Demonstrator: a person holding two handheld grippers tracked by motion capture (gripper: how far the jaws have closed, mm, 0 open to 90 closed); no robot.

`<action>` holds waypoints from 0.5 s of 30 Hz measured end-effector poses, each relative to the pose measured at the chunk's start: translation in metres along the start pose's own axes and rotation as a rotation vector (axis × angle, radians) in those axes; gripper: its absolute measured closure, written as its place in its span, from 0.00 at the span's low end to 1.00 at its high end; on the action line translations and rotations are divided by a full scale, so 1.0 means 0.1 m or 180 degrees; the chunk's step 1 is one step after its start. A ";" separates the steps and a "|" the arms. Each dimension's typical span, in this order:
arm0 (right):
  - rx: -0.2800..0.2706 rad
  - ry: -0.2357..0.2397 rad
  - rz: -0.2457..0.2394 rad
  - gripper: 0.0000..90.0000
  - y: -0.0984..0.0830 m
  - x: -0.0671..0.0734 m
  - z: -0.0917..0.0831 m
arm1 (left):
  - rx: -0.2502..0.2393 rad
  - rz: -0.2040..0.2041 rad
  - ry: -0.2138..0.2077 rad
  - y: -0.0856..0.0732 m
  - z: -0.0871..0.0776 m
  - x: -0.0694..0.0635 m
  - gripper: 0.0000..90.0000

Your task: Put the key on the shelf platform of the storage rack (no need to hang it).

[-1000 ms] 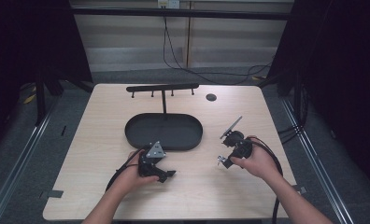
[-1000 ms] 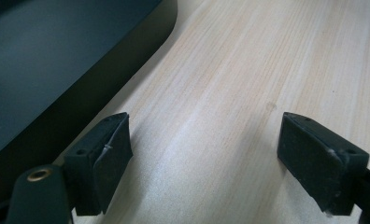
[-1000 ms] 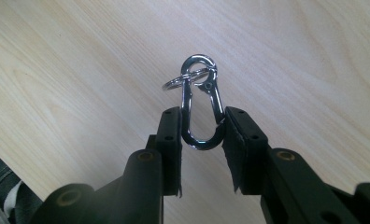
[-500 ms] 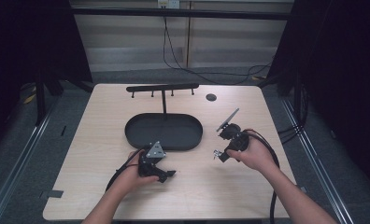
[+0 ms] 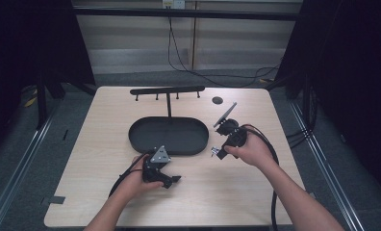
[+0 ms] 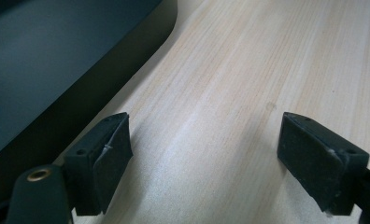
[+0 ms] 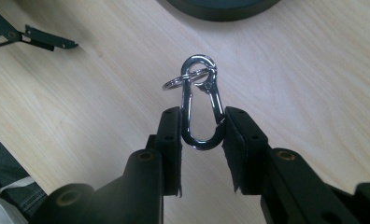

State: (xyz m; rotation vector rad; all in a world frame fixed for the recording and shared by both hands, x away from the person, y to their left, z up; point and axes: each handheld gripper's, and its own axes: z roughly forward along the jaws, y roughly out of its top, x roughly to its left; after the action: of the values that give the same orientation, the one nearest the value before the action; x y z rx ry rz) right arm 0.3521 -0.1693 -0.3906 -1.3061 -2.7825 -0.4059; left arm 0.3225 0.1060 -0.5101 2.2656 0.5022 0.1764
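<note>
Chrome carabiner [image 7: 201,105] sits pinched in our right gripper [image 7: 202,135], pads pressed on the two sides of its rounded bottom loop. It's off the table [image 5: 107,144], held above the bare wood btw the oval black tray [image 5: 145,139] and the table's right edge. In the high view the clip [image 5: 216,152] shows as a small bright speck at the gripper tip.

Grip is narrow & low on the clip, so we keep the squeeze steady and move w/o jerks, since smooth metal can pivot or slip btw the pads. Likely goal, as we judge it: the T-shaped rack [image 5: 168,90] w/ pegs behind the tray. For that we'd want the free top loop leading.

Orientation: long axis runs straight out along the jaws, away from the hand. Top end w/ the small key ring [image 7: 176,82] points outward; the ring hangs off to one side.

Left gripper [image 6: 204,154] rests low over the wood just beside the tray's near rim, jaws spread wide, nothing btw them.
</note>
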 end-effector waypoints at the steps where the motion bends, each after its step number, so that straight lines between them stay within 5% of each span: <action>1: -0.0007 -0.0017 -0.0010 0.76 0.02 0.00 0.00 | -0.0002 0.0001 0.0002 0.00 0.00 0.00 0.19; 15: -0.0067 -0.0042 -0.0077 0.76 0.25 0.07 -0.03 | 0.0006 0.0005 0.0004 0.00 0.00 0.00 0.19</action>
State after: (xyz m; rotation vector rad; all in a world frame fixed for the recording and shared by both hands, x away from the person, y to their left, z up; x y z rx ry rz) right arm 0.3662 -0.1498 -0.3809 -1.2852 -2.8149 -0.4305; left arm 0.3225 0.1061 -0.5099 2.2678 0.5015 0.1782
